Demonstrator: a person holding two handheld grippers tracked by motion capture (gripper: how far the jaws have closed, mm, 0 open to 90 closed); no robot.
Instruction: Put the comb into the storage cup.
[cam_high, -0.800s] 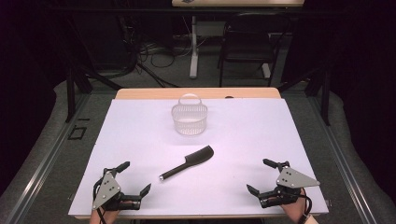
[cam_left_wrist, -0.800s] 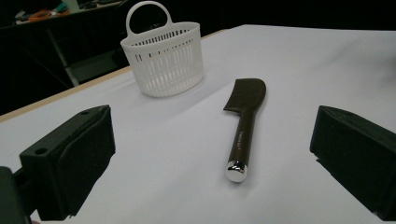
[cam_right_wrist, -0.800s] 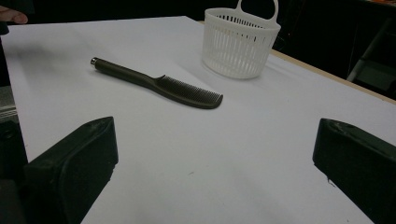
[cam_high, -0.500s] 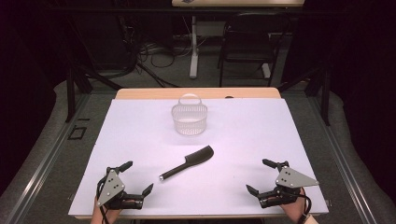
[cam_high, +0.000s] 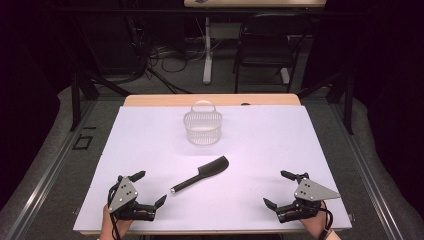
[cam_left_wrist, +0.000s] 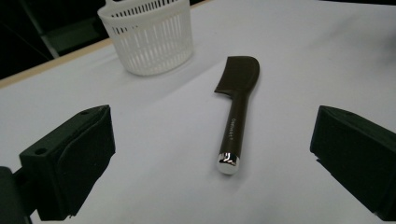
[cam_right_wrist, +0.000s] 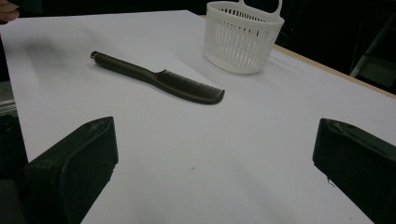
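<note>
— While we are holding both claws low along the near edge of the surface, where is the comb (cam_high: 201, 174) lying for us?

— We are seeing it flat on the white surface (cam_high: 280, 135), about midway between the near edge and the basket (cam_high: 202, 126), touching neither claw. Its long axis is running on a diagonal: the silver-capped handle end is pointing toward the near left corner, the toothed head toward the far right.

— Which claw are we favouring?

— We are judging the left claw (cam_high: 149, 188) as the nearer one; the handle cap is sitting just ahead of it, and in the left gripper view the comb (cam_left_wrist: 237, 109) is lying almost straight along our line of sight, between the jaws. The right claw (cam_high: 277, 189) is sitting well apart from it, near the right corner.

— And how are the jaws standing?

— We are keeping both claws spread wide with nothing between them. To grip across the handle, we are probably needing only a short forward reach with the left.
</note>
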